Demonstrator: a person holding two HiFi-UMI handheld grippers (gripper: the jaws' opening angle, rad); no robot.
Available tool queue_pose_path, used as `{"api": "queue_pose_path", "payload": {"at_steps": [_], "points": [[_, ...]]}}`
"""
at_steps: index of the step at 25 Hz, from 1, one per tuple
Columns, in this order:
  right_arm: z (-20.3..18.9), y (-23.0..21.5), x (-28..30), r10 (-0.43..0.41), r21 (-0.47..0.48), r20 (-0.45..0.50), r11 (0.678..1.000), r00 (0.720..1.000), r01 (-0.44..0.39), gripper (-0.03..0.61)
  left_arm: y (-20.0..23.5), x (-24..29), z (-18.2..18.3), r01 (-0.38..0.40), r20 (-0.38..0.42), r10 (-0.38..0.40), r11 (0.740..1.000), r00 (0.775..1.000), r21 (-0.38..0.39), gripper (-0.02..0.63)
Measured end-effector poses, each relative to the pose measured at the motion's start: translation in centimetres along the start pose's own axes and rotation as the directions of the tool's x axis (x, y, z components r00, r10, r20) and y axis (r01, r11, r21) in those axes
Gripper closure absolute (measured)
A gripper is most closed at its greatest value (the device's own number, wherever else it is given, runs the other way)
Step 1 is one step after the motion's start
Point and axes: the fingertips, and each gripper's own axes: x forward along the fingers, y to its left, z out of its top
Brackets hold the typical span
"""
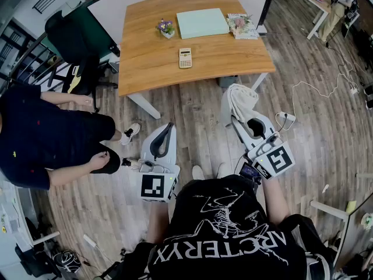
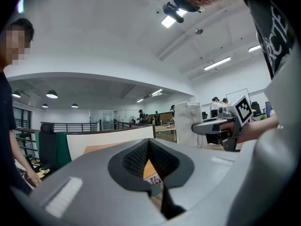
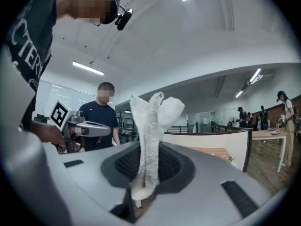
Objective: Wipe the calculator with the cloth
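The white terry cloth (image 3: 149, 135) is soft, light and floppy, so I pinch it low on its fold. My right gripper (image 3: 142, 175) is clamped on it, loose end standing up. The small cream calculator (image 1: 185, 58), likely light and apt to slide, lies mid-way across the curved wooden table (image 1: 145, 51). I hold both grippers short of the table's near edge. My left gripper (image 2: 149, 159) is closed and empty.

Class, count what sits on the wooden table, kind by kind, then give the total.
calculator: 1
flower pot: 1
pale green board: 1
book: 1
Total: 4
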Motion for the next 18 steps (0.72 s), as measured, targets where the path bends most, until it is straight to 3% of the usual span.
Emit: {"api": "queue_pose_path", "payload": {"at_steps": [18], "points": [[0.5,-0.5,0.6,0.004,-0.021,0.017,1.0,1.0,-0.003,0.495,0.6,0.9,-0.1,-0.015,-0.008,0.015,1.0,1.0,0.0,0.603]]}}
